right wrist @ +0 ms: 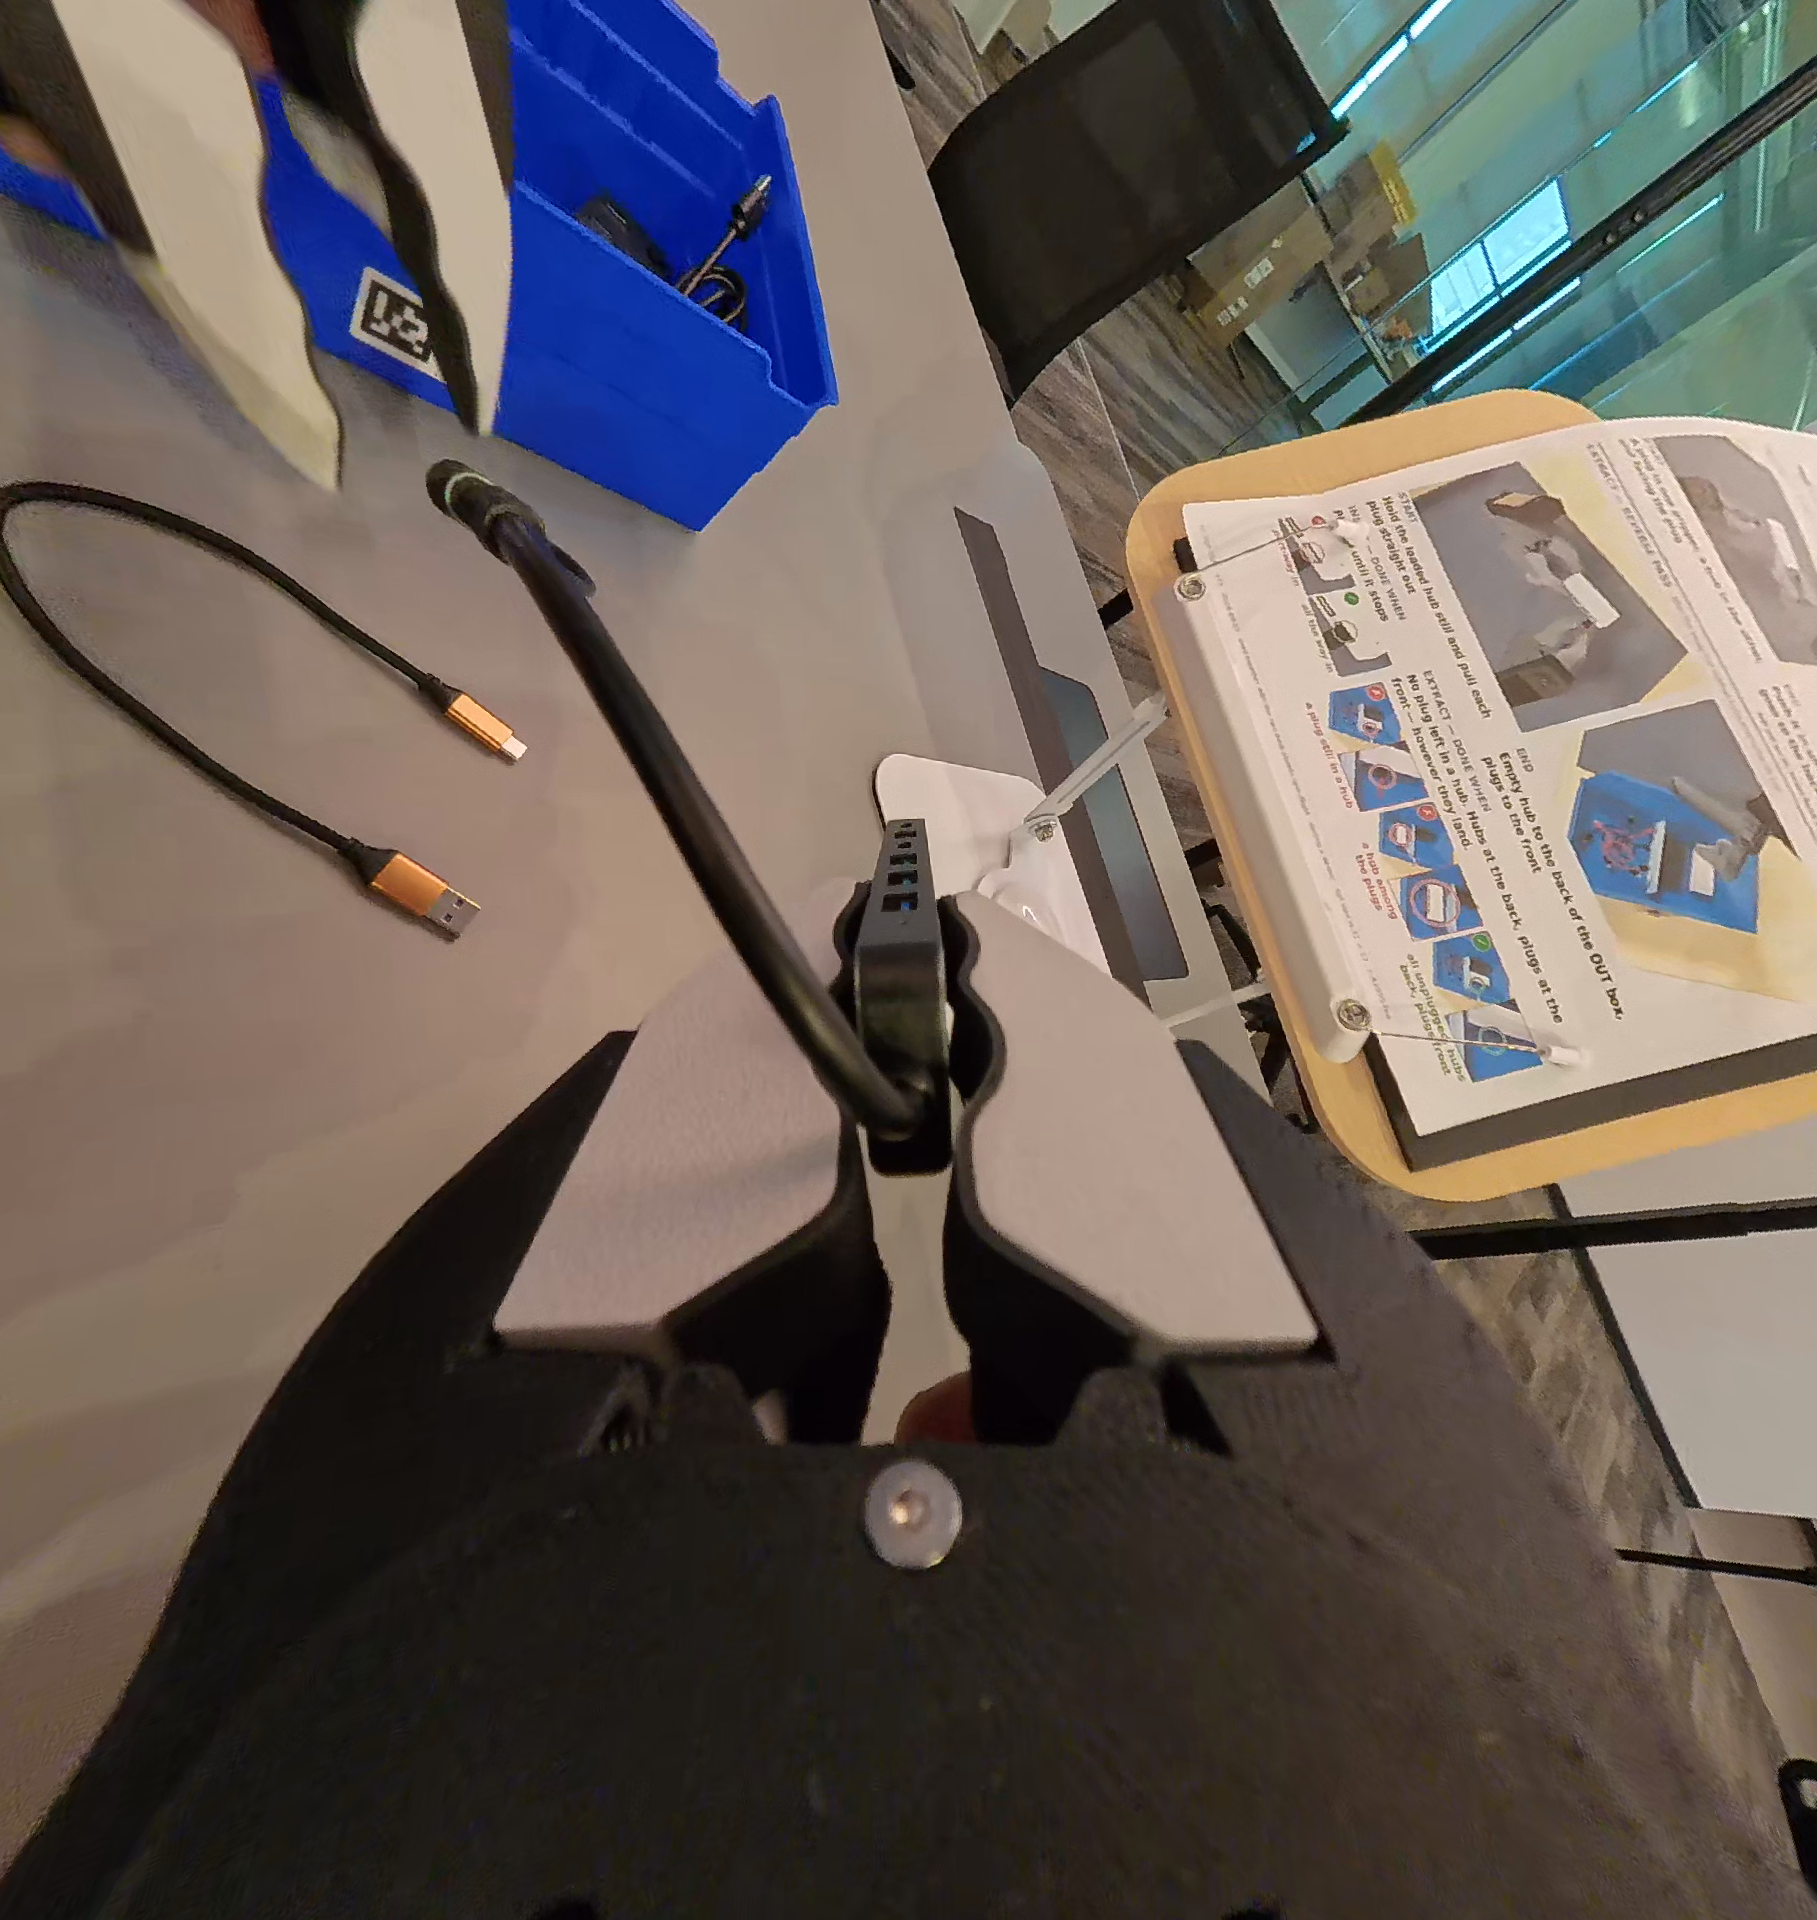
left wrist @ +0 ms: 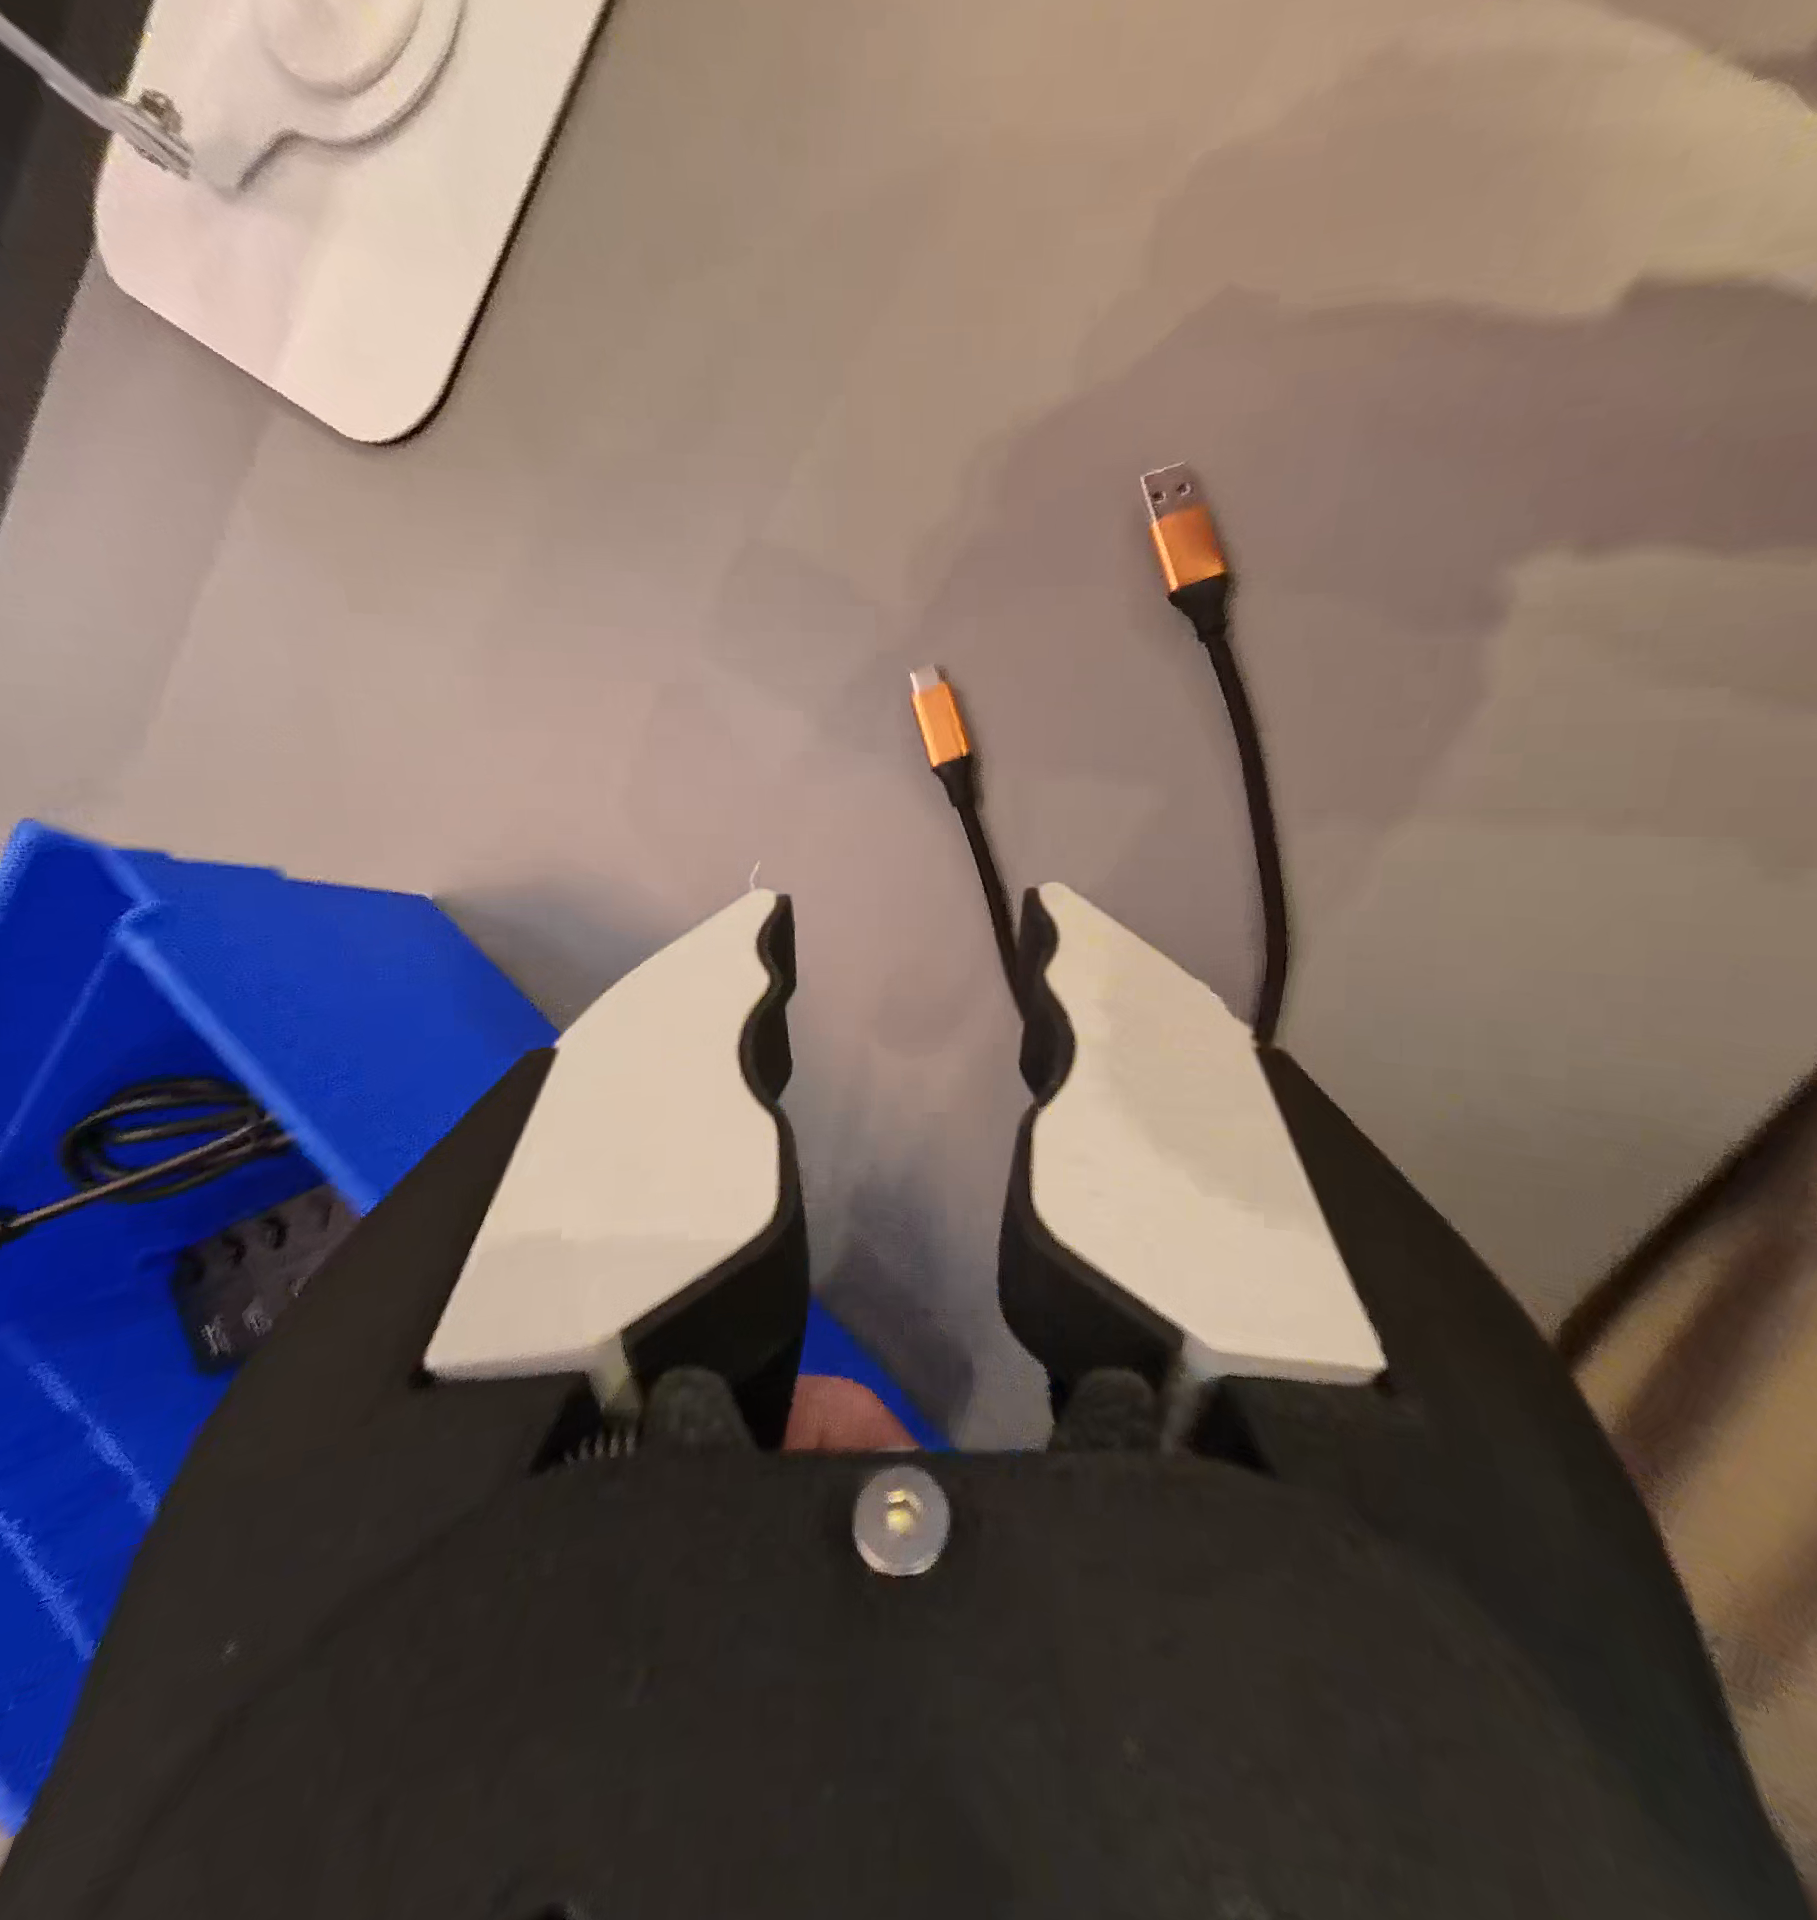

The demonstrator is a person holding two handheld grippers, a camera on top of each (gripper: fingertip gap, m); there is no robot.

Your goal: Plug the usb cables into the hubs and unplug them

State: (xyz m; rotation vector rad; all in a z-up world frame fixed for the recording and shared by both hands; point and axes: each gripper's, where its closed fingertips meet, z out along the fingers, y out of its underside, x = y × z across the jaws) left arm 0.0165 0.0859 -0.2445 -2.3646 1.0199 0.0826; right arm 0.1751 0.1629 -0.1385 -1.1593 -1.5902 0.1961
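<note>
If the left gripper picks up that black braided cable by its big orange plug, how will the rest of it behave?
The braided cable lies in a loose curve on the table, so it probably droops and trails. The orange USB plug looks rigid, likely a firm hold. It seems light; the smaller plug may swing. The left gripper is open.

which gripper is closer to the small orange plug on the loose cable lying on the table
Left. The left gripper hangs open just behind the small orange plug, its cable running under one finger. The right gripper sits farther off to the side, shut on the black hub.
</note>
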